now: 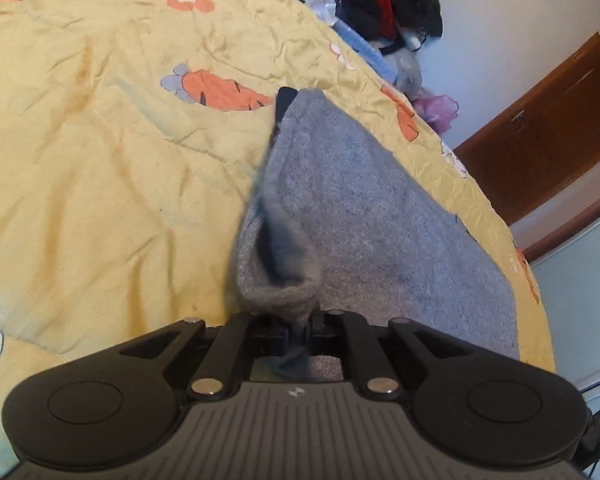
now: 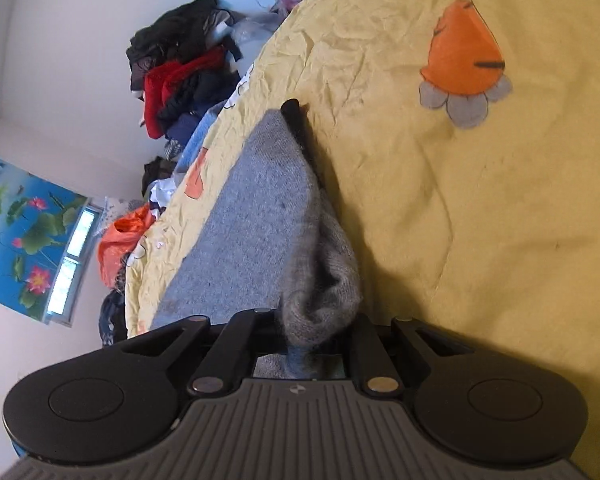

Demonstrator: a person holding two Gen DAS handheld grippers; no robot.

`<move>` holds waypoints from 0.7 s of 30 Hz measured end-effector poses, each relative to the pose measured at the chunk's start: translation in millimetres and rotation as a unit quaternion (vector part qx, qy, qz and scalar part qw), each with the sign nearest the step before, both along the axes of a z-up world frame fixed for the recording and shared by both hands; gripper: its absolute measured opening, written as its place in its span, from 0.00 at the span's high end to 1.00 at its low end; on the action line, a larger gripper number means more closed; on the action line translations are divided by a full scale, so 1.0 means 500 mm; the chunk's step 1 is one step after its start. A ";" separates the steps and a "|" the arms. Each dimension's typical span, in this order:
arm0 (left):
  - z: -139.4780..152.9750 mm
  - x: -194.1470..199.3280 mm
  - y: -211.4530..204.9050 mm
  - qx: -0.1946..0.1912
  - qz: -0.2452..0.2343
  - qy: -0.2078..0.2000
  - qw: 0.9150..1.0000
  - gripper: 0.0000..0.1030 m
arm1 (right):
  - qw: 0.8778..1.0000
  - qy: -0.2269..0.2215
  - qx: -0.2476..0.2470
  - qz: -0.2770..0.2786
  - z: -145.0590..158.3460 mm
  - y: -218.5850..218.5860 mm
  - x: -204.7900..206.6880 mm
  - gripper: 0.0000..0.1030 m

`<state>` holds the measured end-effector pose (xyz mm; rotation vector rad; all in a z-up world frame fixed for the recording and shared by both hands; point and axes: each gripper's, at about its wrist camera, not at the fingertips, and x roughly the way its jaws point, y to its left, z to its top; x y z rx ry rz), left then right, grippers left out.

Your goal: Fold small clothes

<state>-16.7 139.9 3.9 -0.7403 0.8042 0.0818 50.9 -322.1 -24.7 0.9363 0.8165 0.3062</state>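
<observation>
I have the grey knit garment (image 1: 364,216) lying on the yellow quilt (image 1: 100,160) in the centre of both wrist views, with the left gripper (image 1: 296,332) and the right gripper (image 2: 312,340) each clamped on a bunched corner of its near edge. It looks light, soft and floppy, likely to sag and stretch, so I judge corners and hems the best holds. The pinch points sit hidden behind the gripper bodies, the dark tip (image 1: 285,101) at the far corner is hard to identify, and the clothes pile (image 2: 180,76) is blurred.

Both tools (image 1: 296,332) (image 2: 304,340) clamped tight
</observation>
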 end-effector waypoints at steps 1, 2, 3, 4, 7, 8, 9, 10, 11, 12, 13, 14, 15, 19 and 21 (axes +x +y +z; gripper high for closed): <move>0.007 -0.002 0.005 -0.002 -0.006 -0.003 1.000 0.94 | 1.000 -0.006 0.007 0.004 0.006 -0.002 -0.010 0.88; 0.014 -0.009 0.012 -0.006 -0.017 -0.009 1.000 0.94 | 1.000 -0.016 0.014 0.007 0.015 -0.005 -0.023 0.88; 0.026 -0.018 0.020 -0.011 -0.027 -0.015 0.999 0.94 | 0.999 -0.026 0.020 0.015 0.026 -0.011 -0.039 0.88; 0.037 -0.028 0.029 -0.014 -0.038 -0.022 0.999 0.94 | 0.999 -0.033 0.024 0.026 0.040 -0.015 -0.054 0.88; 0.060 -0.055 0.065 0.014 -0.054 -0.027 0.998 0.94 | 0.998 -0.025 0.038 0.049 0.054 -0.027 -0.111 0.89; 0.056 -0.055 0.080 0.021 -0.056 -0.019 0.998 0.94 | 0.998 -0.019 0.035 0.056 0.052 -0.028 -0.129 0.89; 0.046 -0.055 0.092 0.023 -0.068 -0.007 0.997 0.93 | 0.998 -0.015 0.020 0.058 0.048 -0.028 -0.144 0.88; 0.032 -0.054 0.100 0.020 -0.083 0.007 0.996 0.91 | 0.998 -0.015 -0.010 0.060 0.043 -0.025 -0.156 0.87; 0.018 -0.054 0.107 0.019 -0.085 0.027 0.996 0.90 | 0.997 -0.008 -0.037 0.062 0.037 -0.023 -0.159 0.80; 0.013 -0.057 0.116 0.013 -0.084 0.033 0.996 0.89 | 0.997 0.006 -0.041 0.058 0.028 -0.029 -0.158 0.81; 0.021 -0.063 0.127 0.014 -0.075 0.033 0.997 0.88 | 0.998 0.013 -0.017 0.052 0.026 -0.044 -0.154 0.73; 0.038 -0.067 0.136 0.033 -0.058 0.033 0.997 0.85 | 0.999 0.016 -0.003 0.038 0.034 -0.060 -0.150 0.59; 0.064 -0.073 0.140 0.060 -0.039 0.018 0.997 0.78 | 1.000 0.001 -0.008 0.018 0.053 -0.076 -0.145 0.49; 0.160 -0.040 0.078 0.219 -0.020 -0.073 0.973 0.37 | 0.991 -0.082 -0.106 0.016 0.149 -0.075 -0.066 0.22; 0.166 0.020 0.022 0.268 -0.049 -0.092 0.958 0.27 | 0.985 -0.098 -0.138 0.042 0.171 -0.048 0.012 0.22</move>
